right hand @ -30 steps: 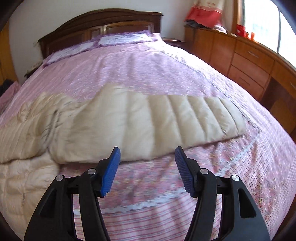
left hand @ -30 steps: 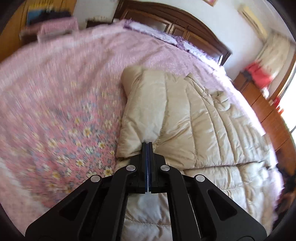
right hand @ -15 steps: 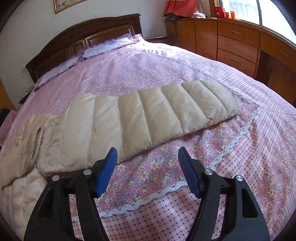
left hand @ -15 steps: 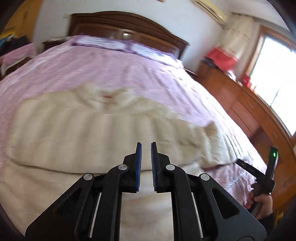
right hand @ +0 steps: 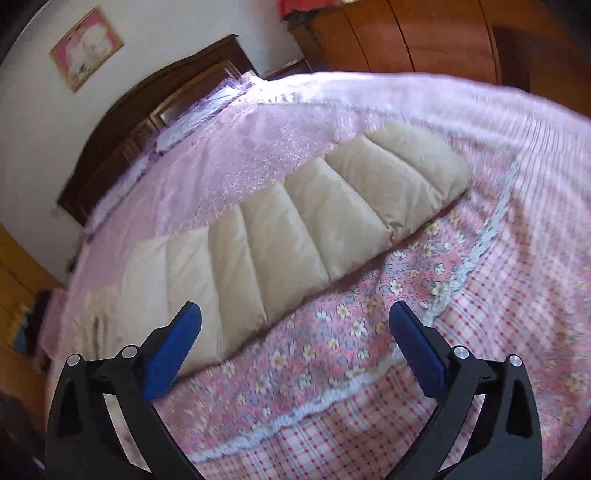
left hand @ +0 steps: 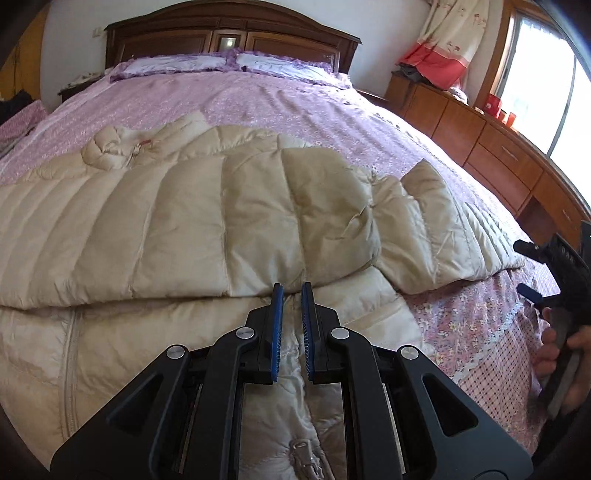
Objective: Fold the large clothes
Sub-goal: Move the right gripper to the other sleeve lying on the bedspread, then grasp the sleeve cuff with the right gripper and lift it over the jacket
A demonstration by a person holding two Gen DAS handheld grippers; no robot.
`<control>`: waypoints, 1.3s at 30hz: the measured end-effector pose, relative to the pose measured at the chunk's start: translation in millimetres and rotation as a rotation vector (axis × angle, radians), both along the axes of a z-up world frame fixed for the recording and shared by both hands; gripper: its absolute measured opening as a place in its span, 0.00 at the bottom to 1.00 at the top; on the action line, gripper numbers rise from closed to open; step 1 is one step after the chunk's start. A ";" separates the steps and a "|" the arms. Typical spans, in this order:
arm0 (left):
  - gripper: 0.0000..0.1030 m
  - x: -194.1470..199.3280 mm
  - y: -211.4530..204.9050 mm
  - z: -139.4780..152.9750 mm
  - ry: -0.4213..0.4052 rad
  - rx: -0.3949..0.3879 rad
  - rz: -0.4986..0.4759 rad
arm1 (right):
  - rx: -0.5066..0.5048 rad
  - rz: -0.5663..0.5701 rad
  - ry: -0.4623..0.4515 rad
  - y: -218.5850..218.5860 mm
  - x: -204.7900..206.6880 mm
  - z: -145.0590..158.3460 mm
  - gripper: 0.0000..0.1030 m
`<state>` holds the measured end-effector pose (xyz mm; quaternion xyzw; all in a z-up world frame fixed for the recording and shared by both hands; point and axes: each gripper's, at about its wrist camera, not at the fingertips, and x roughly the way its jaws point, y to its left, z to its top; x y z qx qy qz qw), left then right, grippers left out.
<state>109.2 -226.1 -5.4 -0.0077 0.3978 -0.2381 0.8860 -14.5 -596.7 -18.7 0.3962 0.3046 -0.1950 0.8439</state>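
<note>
A cream quilted down jacket (left hand: 221,221) lies spread on the pink flowered bedcover (left hand: 480,317), front up, zipper (left hand: 306,454) near me. One sleeve is folded across its chest. My left gripper (left hand: 292,291) hovers over the jacket's middle, its jaws a narrow gap apart with nothing between them. The other sleeve (right hand: 314,229) stretches straight out over the bedcover (right hand: 369,350). My right gripper (right hand: 295,317) hangs just short of that sleeve's near edge; its jaws are opening wide and are empty. The right gripper (left hand: 554,266), held by a hand (left hand: 554,354), also shows at the left wrist view's right edge.
A dark wooden headboard (left hand: 229,33) and purple pillows (left hand: 229,62) close the bed's far end. A wooden dresser (left hand: 498,147) runs along the right side under a window. A framed picture (right hand: 86,48) hangs on the wall.
My left gripper swung from the folded sleeve's end to the jacket's middle, and its shut jaws parted slightly. My right gripper rolled, came nearer the outstretched sleeve, and its jaws widened.
</note>
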 end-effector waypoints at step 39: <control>0.12 12.4 142.3 14.8 0.050 -0.112 0.191 | -0.409 0.779 -0.127 336.9 127.8 47.2 0.04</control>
